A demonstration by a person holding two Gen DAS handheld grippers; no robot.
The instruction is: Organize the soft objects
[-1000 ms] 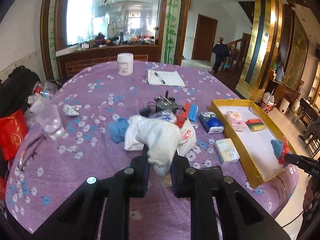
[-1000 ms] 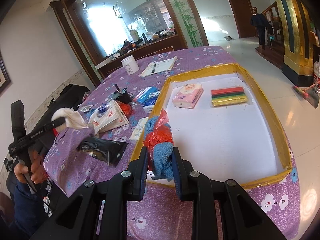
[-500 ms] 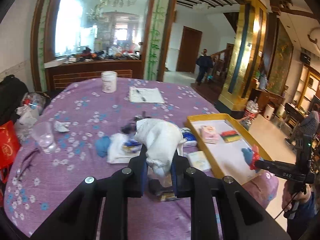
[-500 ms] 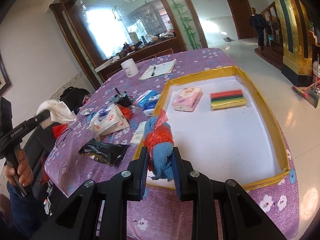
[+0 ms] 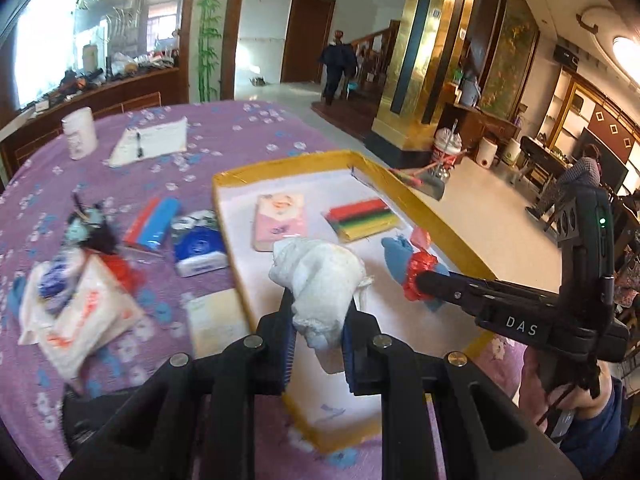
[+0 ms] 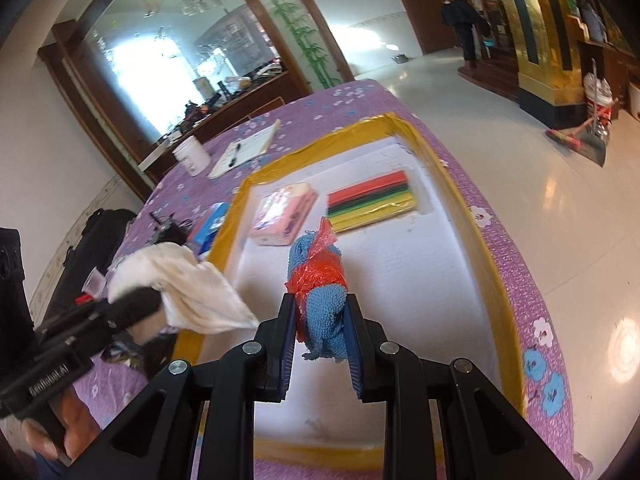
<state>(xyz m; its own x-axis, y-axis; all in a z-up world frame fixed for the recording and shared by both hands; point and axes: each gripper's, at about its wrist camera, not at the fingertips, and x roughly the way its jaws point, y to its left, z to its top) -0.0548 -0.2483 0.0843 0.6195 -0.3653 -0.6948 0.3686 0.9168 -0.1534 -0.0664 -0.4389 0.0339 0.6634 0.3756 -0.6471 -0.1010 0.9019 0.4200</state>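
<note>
My left gripper [image 5: 318, 332] is clamped on a crumpled white cloth [image 5: 320, 276], limp and light, over the tray's [image 5: 424, 208] left edge. My right gripper [image 6: 322, 334] pinches the blue towel roll [image 6: 320, 280] below its red band, mid-tray.

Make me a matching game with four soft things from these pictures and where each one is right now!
Things:
1. white cloth
2. blue towel tied with red plastic
3. pink tissue pack
4. blue tissue pack

Places:
A. lying in the yellow-rimmed tray, beside the striped sponges
B. on the purple tablecloth, just outside the tray
C. clamped in the left gripper
D. clamped in the right gripper

Pairs: 1-C, 2-D, 3-A, 4-B
</note>
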